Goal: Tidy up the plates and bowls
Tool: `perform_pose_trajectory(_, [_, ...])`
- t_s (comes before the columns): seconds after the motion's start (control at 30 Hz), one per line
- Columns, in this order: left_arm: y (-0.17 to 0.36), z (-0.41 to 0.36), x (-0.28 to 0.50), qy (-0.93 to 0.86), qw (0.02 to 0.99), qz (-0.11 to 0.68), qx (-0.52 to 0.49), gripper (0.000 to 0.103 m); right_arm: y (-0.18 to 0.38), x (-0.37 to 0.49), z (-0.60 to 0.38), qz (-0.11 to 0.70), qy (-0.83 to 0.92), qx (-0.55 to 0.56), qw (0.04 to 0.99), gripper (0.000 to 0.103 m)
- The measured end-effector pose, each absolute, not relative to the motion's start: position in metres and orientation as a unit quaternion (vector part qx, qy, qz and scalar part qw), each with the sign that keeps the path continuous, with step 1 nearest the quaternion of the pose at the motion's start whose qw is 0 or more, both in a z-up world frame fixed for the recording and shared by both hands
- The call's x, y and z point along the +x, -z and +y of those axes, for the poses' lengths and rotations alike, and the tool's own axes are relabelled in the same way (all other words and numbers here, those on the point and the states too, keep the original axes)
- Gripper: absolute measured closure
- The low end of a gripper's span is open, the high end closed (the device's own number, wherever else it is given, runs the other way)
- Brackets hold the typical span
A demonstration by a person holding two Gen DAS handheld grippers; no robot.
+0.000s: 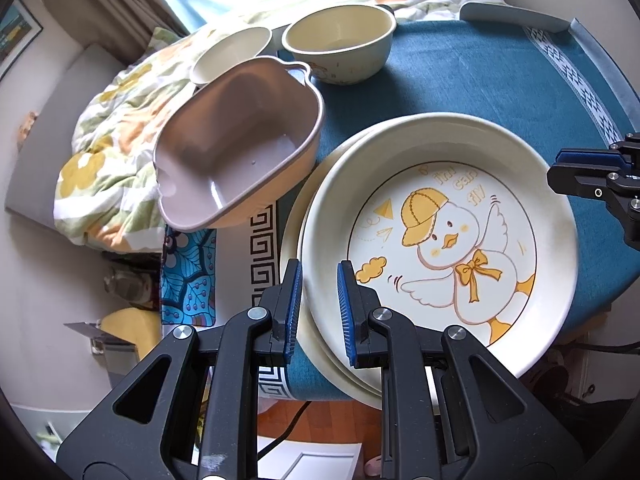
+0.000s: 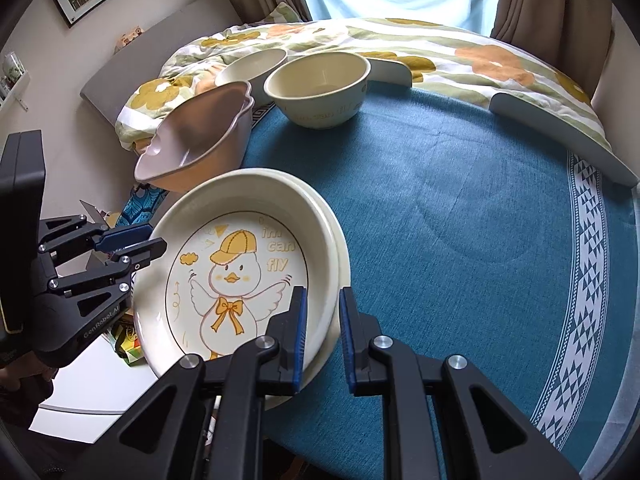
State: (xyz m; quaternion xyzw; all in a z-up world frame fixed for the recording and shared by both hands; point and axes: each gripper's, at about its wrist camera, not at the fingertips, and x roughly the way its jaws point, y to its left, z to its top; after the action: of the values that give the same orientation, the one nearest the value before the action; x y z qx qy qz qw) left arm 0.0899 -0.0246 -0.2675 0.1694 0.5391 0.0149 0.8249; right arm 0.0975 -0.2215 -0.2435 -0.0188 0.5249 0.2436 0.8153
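Observation:
A stack of cream plates (image 1: 440, 148) (image 2: 240, 192), the top one printed with a yellow-capped duck, lies at the edge of the blue-clothed table (image 1: 480, 80) (image 2: 460, 200) and overhangs it. My left gripper (image 1: 318, 268) (image 2: 154, 240) is shut on the stack's rim, one pad inside the top plate and one outside. My right gripper (image 2: 323, 294) (image 1: 554, 170) is shut on the opposite rim in the same way. Beyond the plates a pink eared bowl (image 1: 240, 140) (image 2: 196, 140) sits tilted at the table's edge. Behind it stand a cream bowl (image 1: 340, 44) (image 2: 320, 88) and a smaller white bowl (image 1: 232, 54) (image 2: 252, 66).
A flowered quilt (image 2: 440, 52) covers the bed behind the table. Two pale curved chair backs (image 2: 560, 136) rise at the table's far edge. The cloth to the right of the plates is bare. A white surface (image 2: 100, 392) and clutter lie below the table's left edge.

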Motion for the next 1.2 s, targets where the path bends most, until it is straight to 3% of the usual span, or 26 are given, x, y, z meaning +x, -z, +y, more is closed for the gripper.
perform_pose_trajectory(0.07, [0.260,-0.029,0.090,-0.023,0.829,0.532,0.174,0.072,0.238,0.101,-0.225,0.526,-0.246,-0.010,0.814,0.088])
perform_pose_trajectory(0.13, [0.250,-0.029,0.091,-0.026,0.839,0.520,0.160,0.011,0.233,0.104,-0.230,0.526,-0.245,0.003,0.814,0.086])
perform_pose_trajectory(0.17, [0.242,-0.029,0.089,-0.028,0.849,0.507,0.148,0.002,0.229,0.105,-0.233,0.523,-0.244,0.009,0.817,0.080])
perform_pose_trajectory(0.2, [0.234,-0.029,0.087,-0.028,0.857,0.495,0.140,0.000,0.225,0.106,-0.237,0.519,-0.243,0.013,0.820,0.055])
perform_pose_trajectory(0.23, [0.228,-0.030,0.086,-0.028,0.861,0.490,0.137,0.000,0.220,0.106,-0.241,0.513,-0.243,0.018,0.823,0.022])
perform_pose_trajectory(0.3, [0.218,-0.028,0.088,-0.035,0.860,0.492,0.131,0.000,0.211,0.107,-0.248,0.499,-0.250,0.028,0.829,0.001])
perform_pose_trajectory(0.57, [0.171,0.037,0.095,-0.051,0.877,0.477,-0.035,0.000,0.169,0.135,-0.235,0.479,-0.285,-0.008,0.830,0.001])
perform_pose_trajectory(0.77, [0.181,0.110,0.113,-0.046,0.860,0.483,-0.155,0.002,0.153,0.168,-0.190,0.470,-0.296,-0.007,0.832,0.001])
perform_pose_trajectory(0.93, [0.224,0.139,0.139,-0.024,0.827,0.525,-0.200,0.034,0.181,0.193,-0.144,0.504,-0.299,-0.004,0.810,0.001])
perform_pose_trajectory(1.0, [0.240,0.144,0.149,-0.018,0.817,0.538,-0.205,0.039,0.197,0.201,-0.127,0.517,-0.303,-0.006,0.801,0.008])
perform_pose_trajectory(1.07, [0.254,0.148,0.159,-0.011,0.808,0.550,-0.209,0.040,0.214,0.209,-0.111,0.534,-0.310,-0.008,0.787,0.022])
perform_pose_trajectory(1.13, [0.265,0.151,0.168,-0.005,0.801,0.561,-0.207,0.048,0.231,0.217,-0.098,0.554,-0.313,-0.008,0.771,0.038])
perform_pose_trajectory(1.2, [0.275,0.154,0.178,-0.003,0.795,0.571,-0.203,0.053,0.244,0.224,-0.090,0.568,-0.312,-0.002,0.761,0.040])
